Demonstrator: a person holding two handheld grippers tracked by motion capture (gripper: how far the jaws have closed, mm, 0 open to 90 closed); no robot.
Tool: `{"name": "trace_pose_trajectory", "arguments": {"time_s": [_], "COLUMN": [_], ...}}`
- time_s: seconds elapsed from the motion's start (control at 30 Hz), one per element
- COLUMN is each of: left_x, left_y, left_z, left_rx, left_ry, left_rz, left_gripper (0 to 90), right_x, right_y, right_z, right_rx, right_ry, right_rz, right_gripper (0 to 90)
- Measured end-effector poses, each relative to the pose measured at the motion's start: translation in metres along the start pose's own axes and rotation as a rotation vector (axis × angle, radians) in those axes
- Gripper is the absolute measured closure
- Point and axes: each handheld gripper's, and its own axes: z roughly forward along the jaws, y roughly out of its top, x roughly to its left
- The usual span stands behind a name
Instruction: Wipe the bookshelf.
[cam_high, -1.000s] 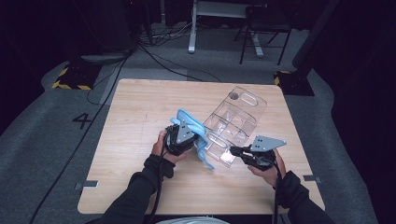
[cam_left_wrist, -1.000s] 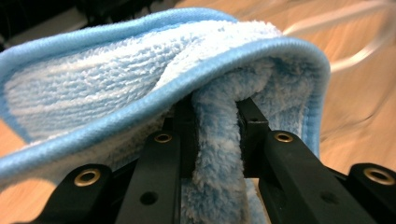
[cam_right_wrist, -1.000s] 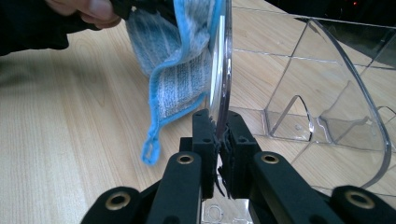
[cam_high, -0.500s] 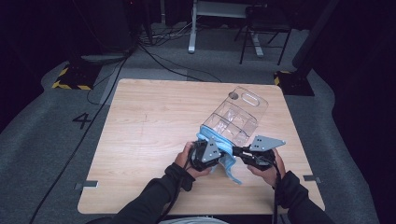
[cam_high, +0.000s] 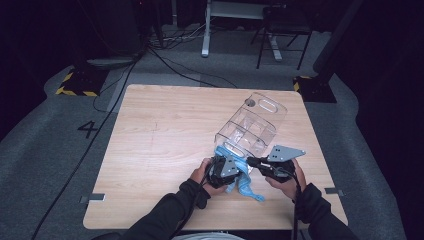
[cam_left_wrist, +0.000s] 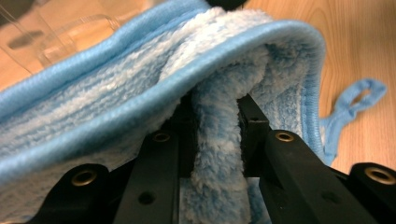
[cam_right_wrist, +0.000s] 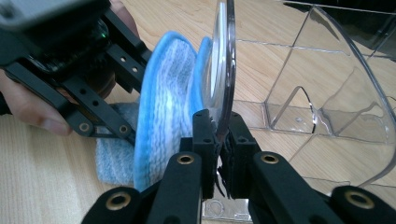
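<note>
A clear plastic container (cam_high: 250, 127) with inner dividers lies tilted on the wooden table. My right gripper (cam_high: 256, 162) is shut on the thin rim at its near open end; in the right gripper view the jaws (cam_right_wrist: 219, 135) pinch that clear rim (cam_right_wrist: 224, 70). My left gripper (cam_high: 226, 169) is shut on a blue fluffy cloth (cam_high: 246, 186), holding it right at the container's mouth. In the left gripper view a fold of the cloth (cam_left_wrist: 140, 93) is squeezed between the jaws (cam_left_wrist: 217, 126). The cloth (cam_right_wrist: 163, 107) stands just left of the rim, with the left gripper (cam_right_wrist: 93, 70) behind it.
The table (cam_high: 165, 130) has bare wood to the left and at the back. Beyond its far edge are floor cables (cam_high: 170, 65), a desk leg (cam_high: 206, 30) and a chair (cam_high: 280, 35). A tail of the cloth lies on the wood near the front edge.
My left gripper has carried the blue cloth rightward and down, from left of the container to its near mouth beside the right gripper. The right gripper and the container have stayed put.
</note>
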Motion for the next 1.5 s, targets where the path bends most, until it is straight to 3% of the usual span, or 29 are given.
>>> {"name": "trace_pose_trajectory", "arguments": {"time_s": [0.13, 0.33, 0.43, 0.53, 0.67, 0.77, 0.9, 1.0, 1.17, 1.23, 1.37, 1.5], "left_x": [0.005, 0.026, 0.032, 0.035, 0.048, 0.062, 0.073, 0.071, 0.051, 0.040, 0.021, 0.012], "left_y": [-0.005, -0.014, -0.013, -0.009, 0.001, 0.004, 0.008, 0.012, 0.026, 0.034, 0.038, 0.029], "left_z": [0.002, -0.009, -0.016, -0.023, -0.048, -0.070, -0.090, -0.091, -0.082, -0.074, -0.053, -0.035], "left_rx": [0.035, 0.068, 0.057, 0.037, -0.017, -0.089, -0.180, -0.213, -0.225, -0.233, -0.188, -0.131], "left_ry": [0.000, 0.035, 0.058, 0.075, 0.159, 0.221, 0.253, 0.229, 0.173, 0.118, 0.055, 0.031], "left_rz": [0.020, -0.032, -0.047, -0.064, -0.089, -0.143, -0.185, -0.179, -0.100, -0.063, 0.006, 0.025], "left_gripper": [74.1, 73.9, 74.6, 75.2, 75.2, 75.1, 74.9, 74.9, 74.8, 74.8, 74.8, 74.6], "right_x": [0.000, 0.000, 0.000, 0.000, 0.000, 0.000, 0.000, 0.000, 0.000, 0.000, 0.000, 0.001], "right_y": [0.000, 0.000, 0.000, 0.000, 0.000, 0.000, 0.000, 0.000, -0.001, -0.001, -0.001, -0.001], "right_z": [0.000, 0.000, 0.000, 0.000, 0.000, 0.000, 0.001, 0.001, 0.001, 0.001, 0.002, 0.002], "right_rx": [0.001, 0.004, 0.005, 0.005, 0.005, 0.004, 0.005, 0.005, 0.004, 0.003, 0.004, 0.006], "right_ry": [0.000, -0.004, -0.004, -0.003, -0.004, -0.002, -0.001, -0.001, -0.001, -0.001, -0.005, -0.008], "right_rz": [-0.001, -0.004, -0.006, -0.005, -0.005, -0.002, 0.001, 0.003, 0.003, 0.003, 0.005, 0.004], "right_gripper": [85.6, 85.6, 85.6, 85.6, 85.6, 85.6, 85.6, 85.6, 85.6, 85.6, 85.7, 85.7]}}
